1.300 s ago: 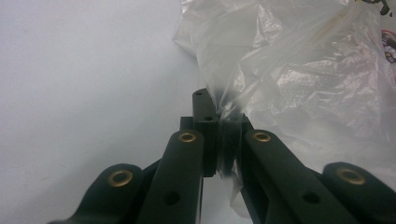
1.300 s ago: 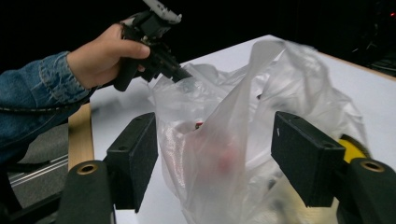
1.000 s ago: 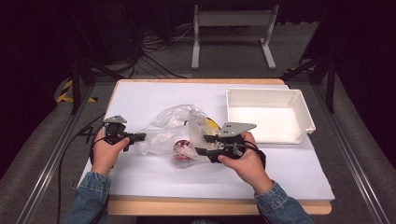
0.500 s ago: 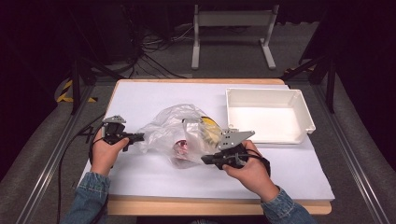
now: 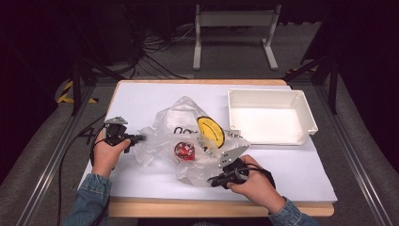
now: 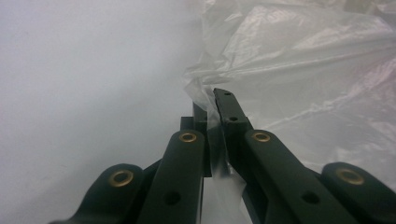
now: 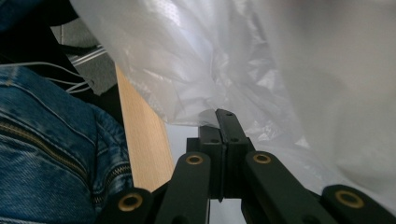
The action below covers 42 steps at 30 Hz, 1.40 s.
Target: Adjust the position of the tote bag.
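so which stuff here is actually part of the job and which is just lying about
In the job:
- left gripper
- right gripper
- clear plastic bag, clamped by both
- red item and yellow disc with it

Lying about:
- white tray
- floor cables

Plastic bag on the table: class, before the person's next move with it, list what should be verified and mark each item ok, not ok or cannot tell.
1. Left tool shut on the plastic bag: ok, film is pinched between its jaws in the left gripper view.
2. Right tool shut on the bag: ok, jaws are closed on an edge of film.
3. Red round item and yellow disc inside the bag: ok for the red one; cannot tell for the disc.
4. White bin empty, ready to receive things: ok.
5. Bag mouth open: cannot tell.
6. Bag fully on the table: not ok, the right gripper view shows film past the wooden edge.
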Available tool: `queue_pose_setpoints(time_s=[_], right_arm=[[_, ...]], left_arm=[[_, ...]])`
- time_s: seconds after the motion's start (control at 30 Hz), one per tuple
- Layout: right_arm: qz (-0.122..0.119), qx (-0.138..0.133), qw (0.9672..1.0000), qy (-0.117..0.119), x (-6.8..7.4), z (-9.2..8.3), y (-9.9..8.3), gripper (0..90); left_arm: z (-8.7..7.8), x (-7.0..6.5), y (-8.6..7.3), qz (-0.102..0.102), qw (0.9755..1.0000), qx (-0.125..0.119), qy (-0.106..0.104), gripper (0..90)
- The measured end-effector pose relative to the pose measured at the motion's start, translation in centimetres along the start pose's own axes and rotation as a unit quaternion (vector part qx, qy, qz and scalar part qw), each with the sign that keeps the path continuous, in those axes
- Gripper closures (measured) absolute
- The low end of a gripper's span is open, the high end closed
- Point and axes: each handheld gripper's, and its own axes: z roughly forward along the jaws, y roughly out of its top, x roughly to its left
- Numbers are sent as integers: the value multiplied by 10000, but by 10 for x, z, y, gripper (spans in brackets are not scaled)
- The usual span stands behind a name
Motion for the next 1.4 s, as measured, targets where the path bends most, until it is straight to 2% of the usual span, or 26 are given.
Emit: queue_pose_setpoints(time_s=[0.27, 0.33, 0.47, 0.67, 0.77, 0.9, 1.03, 1.2, 1.3, 1.33, 1.4], right_arm=[[283, 439, 9986, -59, -13, 14, -10, 896], [422, 429, 9982, -11, -17, 15, -12, 896], [457, 433, 9980, -40, -18, 14, -13, 892], [375, 379, 9985, -82, -17, 6, -10, 679], [290, 325, 9990, -87, -13, -3, -6, 545], [132, 205, 9996, -121, -6, -21, 0, 433], [4, -7, 9997, -243, 0, -42, 5, 407], [-191, -376, 9979, -488, 9, -69, 13, 424], [-251, -575, 9963, -590, 14, -80, 18, 457], [-289, -741, 9947, -645, 15, -83, 20, 479], [-355, -889, 9927, -738, 16, -86, 25, 500]], left_arm=[[6, -1, -1, -29, 9999, 142, -71, 887], [8, 0, -2, -79, 9997, 207, -68, 888], [10, 1, -3, -98, 9996, 245, -52, 887], [8, 0, -2, -66, 9998, 205, -52, 888], [7, -1, -1, -57, 9998, 175, -48, 887], [5, -2, -1, -39, 9999, 127, -52, 887], [4, -2, 0, -19, 9999, 101, -43, 887], [3, -3, 0, -40, 9999, 73, -59, 887], [3, -4, 1, -33, 10000, 60, -61, 886], [3, -4, 1, 2, 10000, 58, -35, 887], [2, -5, 2, 26, 10000, 59, -38, 887]])
